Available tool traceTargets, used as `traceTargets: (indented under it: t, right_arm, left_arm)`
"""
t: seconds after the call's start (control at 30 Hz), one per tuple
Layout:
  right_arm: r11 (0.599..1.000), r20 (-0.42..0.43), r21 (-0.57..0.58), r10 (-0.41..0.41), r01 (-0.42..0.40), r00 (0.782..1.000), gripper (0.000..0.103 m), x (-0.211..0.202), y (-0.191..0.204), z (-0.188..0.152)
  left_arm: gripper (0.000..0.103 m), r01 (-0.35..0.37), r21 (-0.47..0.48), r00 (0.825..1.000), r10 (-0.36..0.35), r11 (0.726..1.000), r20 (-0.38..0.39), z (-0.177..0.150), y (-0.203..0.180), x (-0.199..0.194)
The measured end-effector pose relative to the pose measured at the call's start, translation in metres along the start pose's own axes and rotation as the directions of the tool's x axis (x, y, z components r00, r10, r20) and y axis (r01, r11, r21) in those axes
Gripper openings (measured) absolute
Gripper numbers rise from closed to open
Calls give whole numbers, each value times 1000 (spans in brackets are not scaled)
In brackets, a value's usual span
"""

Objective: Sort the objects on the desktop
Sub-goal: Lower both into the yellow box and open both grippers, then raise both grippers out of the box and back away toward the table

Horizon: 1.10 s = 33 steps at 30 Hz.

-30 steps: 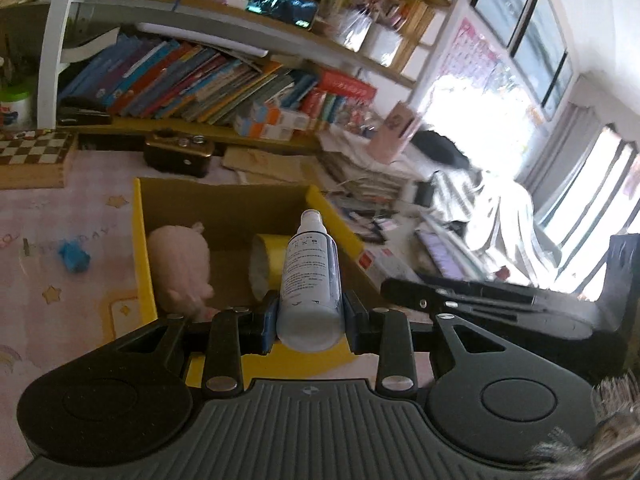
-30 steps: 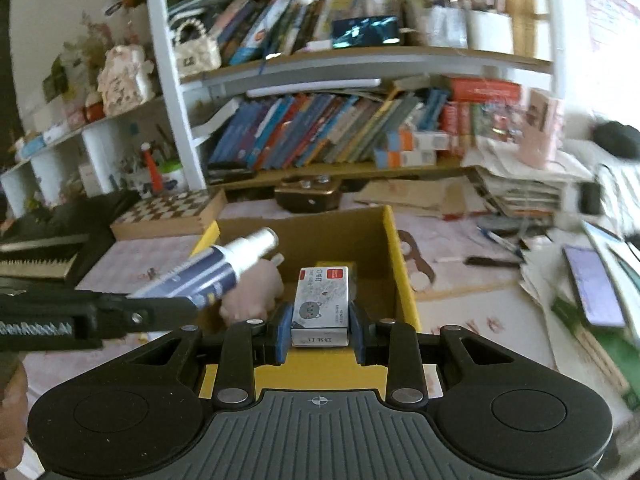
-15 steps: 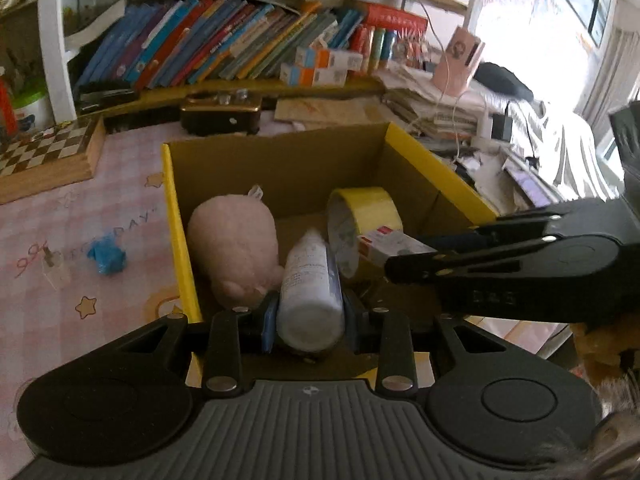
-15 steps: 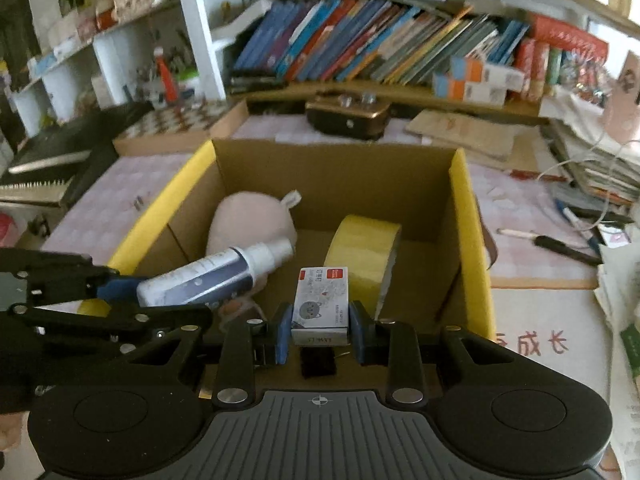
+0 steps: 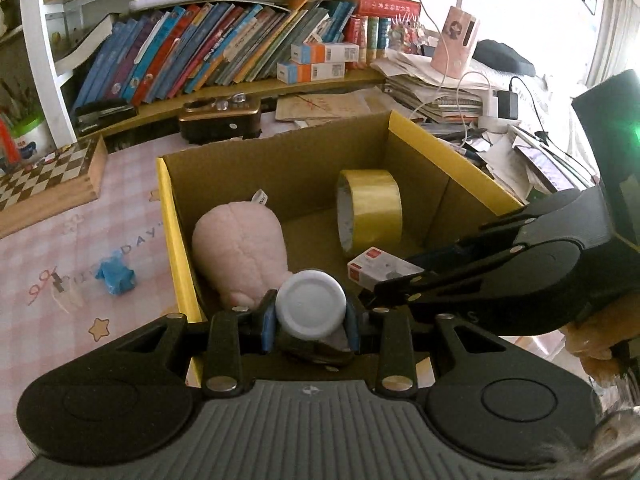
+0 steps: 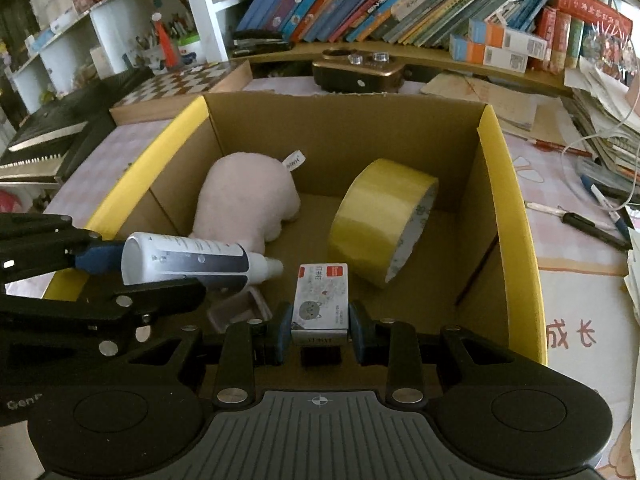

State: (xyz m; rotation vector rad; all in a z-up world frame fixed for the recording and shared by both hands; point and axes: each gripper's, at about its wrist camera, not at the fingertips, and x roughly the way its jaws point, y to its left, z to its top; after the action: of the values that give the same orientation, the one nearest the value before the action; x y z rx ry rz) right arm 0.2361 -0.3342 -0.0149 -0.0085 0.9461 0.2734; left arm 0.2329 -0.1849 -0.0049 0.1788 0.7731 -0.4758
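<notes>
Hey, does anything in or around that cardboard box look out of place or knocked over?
Nothing is spilled or damaged. The yellow tape roll leans tilted on its edge inside the cardboard box, and a small blue scrap lies outside on the tablecloth.

both claws [image 5: 311,322] [image 6: 320,330] clamped, angled downward

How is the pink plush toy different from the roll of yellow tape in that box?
The plush toy is pale pink, soft and lumpy; the tape roll is yellow, smooth and ring-shaped. The plush toy lies slumped toward the left wall, the tape roll stands on its edge further right. Both rest inside the cardboard box.
</notes>
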Motion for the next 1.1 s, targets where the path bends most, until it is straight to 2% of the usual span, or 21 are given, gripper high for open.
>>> traceTargets:
  t: [0.07, 0.2, 0.3, 0.43, 0.47, 0.6, 0.7, 0.93, 1.1]
  right_arm:
    - [1000, 2, 1, -1, 1, 1000, 32, 0, 0, 0]
    - [1000, 20, 28, 0, -1, 1000, 34, -4, 0, -2]
    - [999, 60, 48, -6, 3, 998, 41, -17, -2, -2]
    - [999, 162, 45, -22, 15, 987, 56, -42, 4, -3]
    - [999, 187, 42, -28, 20, 982, 56, -48, 6, -3]
    - [998, 268, 43, -56, 46, 962, 60, -67, 12, -5]
    - [996, 314, 51, -81, 69, 946, 63, -78, 14, -9]
    - [989, 400, 82, -147, 125, 905, 74, -102, 19, -27]
    - [977, 420, 147, -202, 154, 885, 75, -117, 22, -49]
  left_arm:
    - [36, 1, -4, 1000, -1, 1000, 5, 0, 0, 0]
    - [62, -34, -4, 998, 34, 999, 52, -2, -2, -10]
    - [81, -47, -22, 992, 49, 999, 118, -1, -2, -27]
    - [89, -56, -32, 976, 61, 998, 209, -1, -5, -55]
    - [96, -67, -33, 971, 73, 997, 227, 0, -6, -61]
    - [103, -99, -41, 953, 107, 994, 282, -2, -10, -82]
    - [103, -130, -66, 940, 144, 989, 308, -6, -11, -95]
    - [103, -176, -114, 927, 204, 978, 316, -24, -8, -122]
    - [103, -162, -174, 925, 211, 971, 317, -40, 7, -140]
